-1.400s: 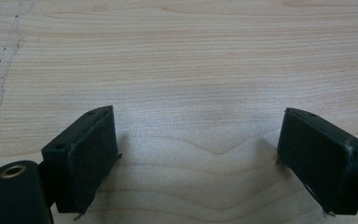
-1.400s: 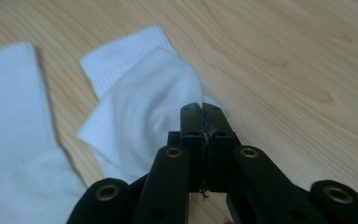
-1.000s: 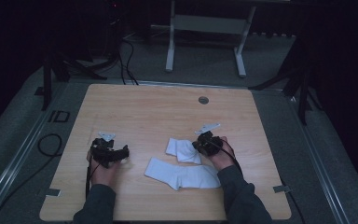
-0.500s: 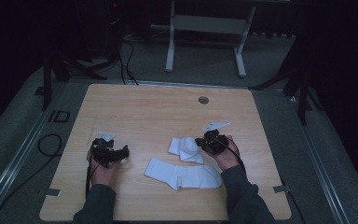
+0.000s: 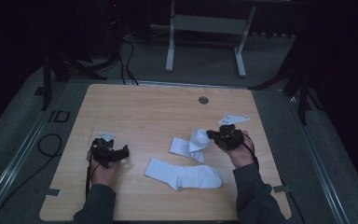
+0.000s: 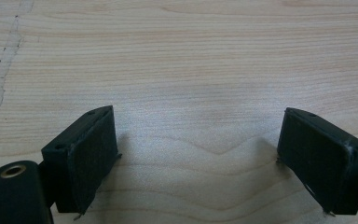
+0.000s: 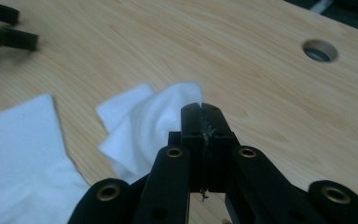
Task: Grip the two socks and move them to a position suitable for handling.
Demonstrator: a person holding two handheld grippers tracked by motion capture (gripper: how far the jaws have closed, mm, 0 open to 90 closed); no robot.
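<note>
Two white socks lie on the wooden table (image 5: 135,107), and the work of handling them looks barely begun. The right gripper (image 5: 213,136) has its jaws pressed together on an edge of the crumpled sock (image 5: 189,144), which sits right of the table's middle; in the right gripper view the jaws meet with white fabric just beyond and beside their tips, and part of the sock appears lifted and bunched while the rest trails on the wood. The flat sock (image 5: 182,175) lies stretched out nearer the person, just beside the crumpled one, with nothing touching it.

The left gripper (image 5: 121,154) rests on the table well apart from both socks, its jaws spread wide over bare wood in the left gripper view, holding nothing.

As a judgement, only the first pick is made: one sock is pinched but not yet straightened or moved, and the other waits. Whatever pairing or folding is meant, nearly all of it remains, including bringing the left gripper over to help
</note>
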